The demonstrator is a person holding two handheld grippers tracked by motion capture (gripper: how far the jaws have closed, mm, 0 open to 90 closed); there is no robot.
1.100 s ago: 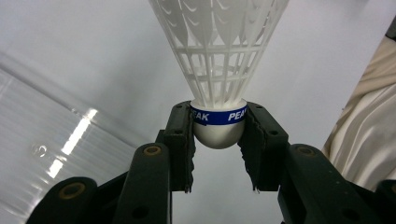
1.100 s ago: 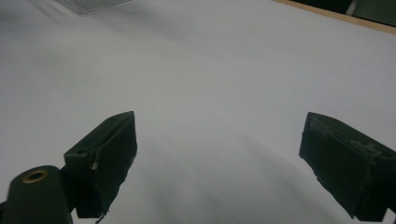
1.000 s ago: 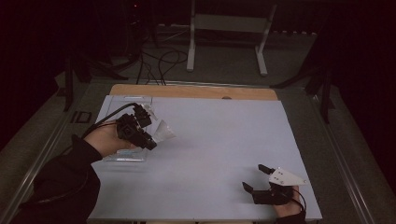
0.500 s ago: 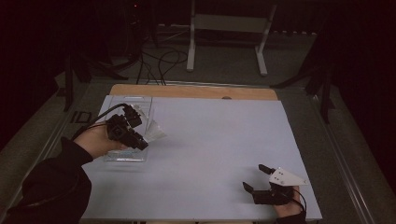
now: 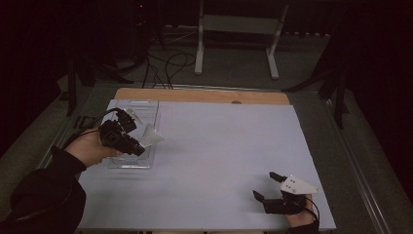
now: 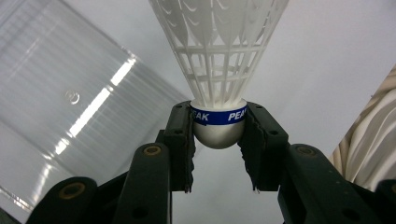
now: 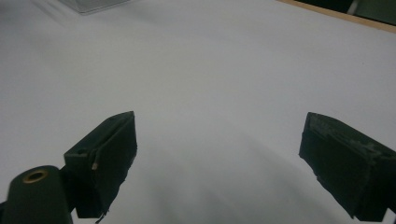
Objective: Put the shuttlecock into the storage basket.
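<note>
Jaws, left gripper: clamped on the rounded cork of a white shuttlecock, skirt pointing away (kept uncrushed), above the clear tray near the tabletop's left edge. Jaws, right gripper: spread, empty, idle by the near right corner.

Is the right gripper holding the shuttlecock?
No, the right gripper is open over bare table; the left gripper clamps the shuttlecock.
</note>
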